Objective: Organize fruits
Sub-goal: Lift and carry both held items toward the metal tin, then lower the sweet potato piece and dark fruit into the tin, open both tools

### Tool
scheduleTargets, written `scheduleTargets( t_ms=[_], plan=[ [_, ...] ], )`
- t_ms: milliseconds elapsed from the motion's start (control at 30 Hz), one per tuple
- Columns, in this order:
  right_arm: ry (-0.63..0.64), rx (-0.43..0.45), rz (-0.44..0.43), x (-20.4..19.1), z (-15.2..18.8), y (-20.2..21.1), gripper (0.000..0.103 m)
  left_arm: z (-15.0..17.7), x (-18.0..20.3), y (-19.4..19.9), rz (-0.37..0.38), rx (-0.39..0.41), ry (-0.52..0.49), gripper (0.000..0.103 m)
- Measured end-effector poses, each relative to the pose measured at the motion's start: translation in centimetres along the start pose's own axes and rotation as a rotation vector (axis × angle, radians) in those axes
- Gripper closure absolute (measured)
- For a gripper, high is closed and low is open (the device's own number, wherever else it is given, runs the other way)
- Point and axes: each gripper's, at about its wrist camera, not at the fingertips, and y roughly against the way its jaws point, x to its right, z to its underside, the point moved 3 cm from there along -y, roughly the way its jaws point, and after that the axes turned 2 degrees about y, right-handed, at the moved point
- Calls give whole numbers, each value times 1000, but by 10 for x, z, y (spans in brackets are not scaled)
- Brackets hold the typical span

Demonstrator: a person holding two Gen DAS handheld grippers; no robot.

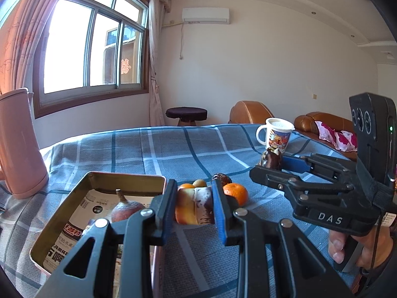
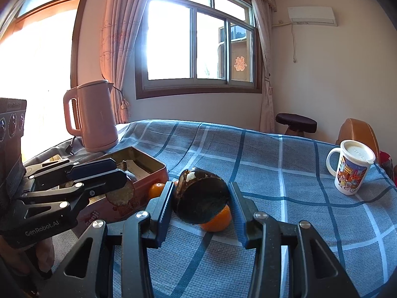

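Note:
My left gripper [image 1: 194, 196] is shut on a mottled yellow and purple fruit [image 1: 193, 209], held just right of the open tin box [image 1: 124, 174]. A reddish fruit with a stem [image 1: 125, 211] lies in the tin on printed paper. In the right wrist view my right gripper [image 2: 201, 191] is shut on a dark round fruit [image 2: 201, 198] with white flesh showing at a split. It hangs above an orange [image 2: 218, 221]. The left gripper [image 2: 120, 173] and its fruit [image 2: 121, 193] sit over the tin's [image 2: 158, 164] near wall.
Loose on the blue checked cloth lie an orange [image 1: 235, 192], a smaller orange [image 1: 186, 186], a small yellow fruit [image 1: 199, 183] and a dark fruit [image 1: 223, 178]. A lidded printed mug [image 2: 349, 168] stands far right. A pink kettle [image 2: 96, 116] stands behind the tin.

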Motion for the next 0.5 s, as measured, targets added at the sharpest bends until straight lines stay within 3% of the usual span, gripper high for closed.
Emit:
scheduleTargets(
  t_ms=[500],
  plan=[
    [90, -25, -81, -56, -22, -29, 58, -1, -64, 19, -85, 1, 87, 73]
  ],
)
